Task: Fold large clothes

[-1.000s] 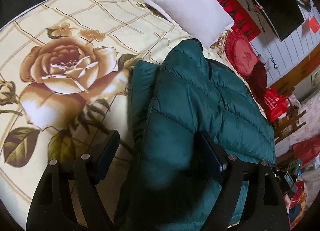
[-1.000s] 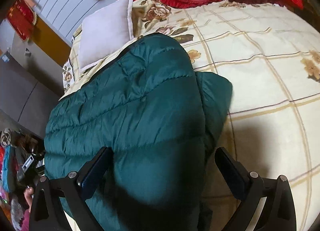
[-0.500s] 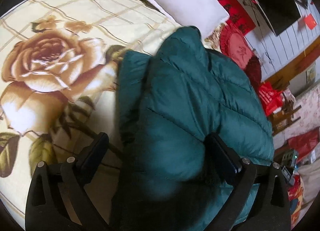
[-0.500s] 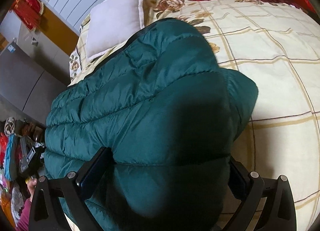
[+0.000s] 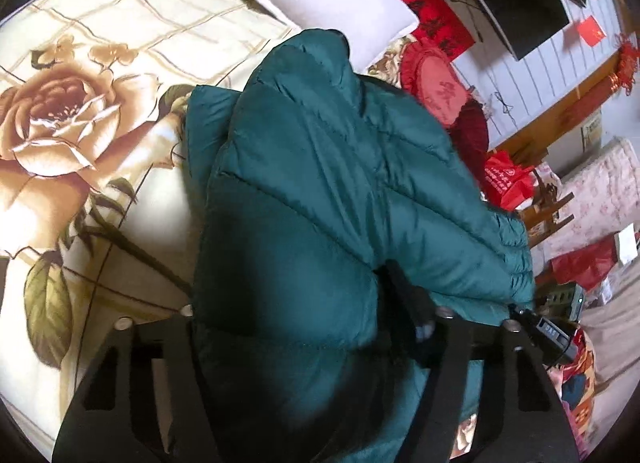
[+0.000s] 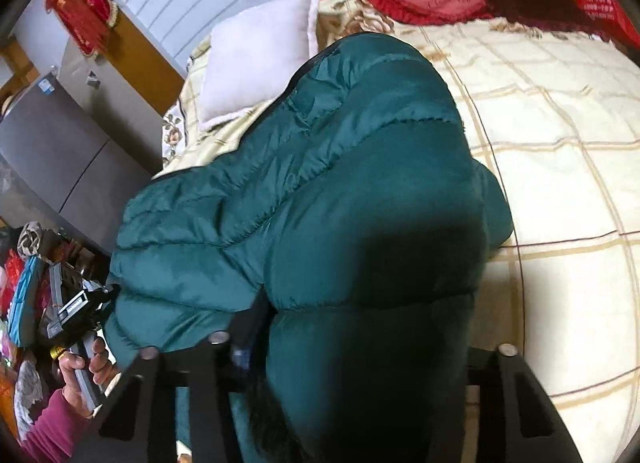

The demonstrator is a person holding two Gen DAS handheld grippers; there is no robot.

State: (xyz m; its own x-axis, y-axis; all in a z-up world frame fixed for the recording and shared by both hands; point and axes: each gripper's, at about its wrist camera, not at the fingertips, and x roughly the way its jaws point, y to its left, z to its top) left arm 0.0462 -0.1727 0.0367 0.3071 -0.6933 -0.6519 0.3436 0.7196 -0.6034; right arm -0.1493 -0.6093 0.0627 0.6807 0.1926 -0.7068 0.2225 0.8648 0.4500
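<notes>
Left gripper point(image 5: 288, 327) tips: you can't see them. The puffy green jacket point(image 5: 328, 167) bulges over both fingers point(image 5: 404, 295), so you can't tell if they pinch it.
Right gripper point(image 6: 352, 339) tips: buried under the jacket point(image 6: 320, 191) too. How wide they stand is hidden.
Jacket bottom: cut off by the lower edge in both views.
Bed point(image 5: 120, 35) under the jacket: covered, you can't see that part.
Red cushion point(image 5: 436, 87): the word on it is too blurry to read.
Things beside the bed: too small and smeared to name.
</notes>
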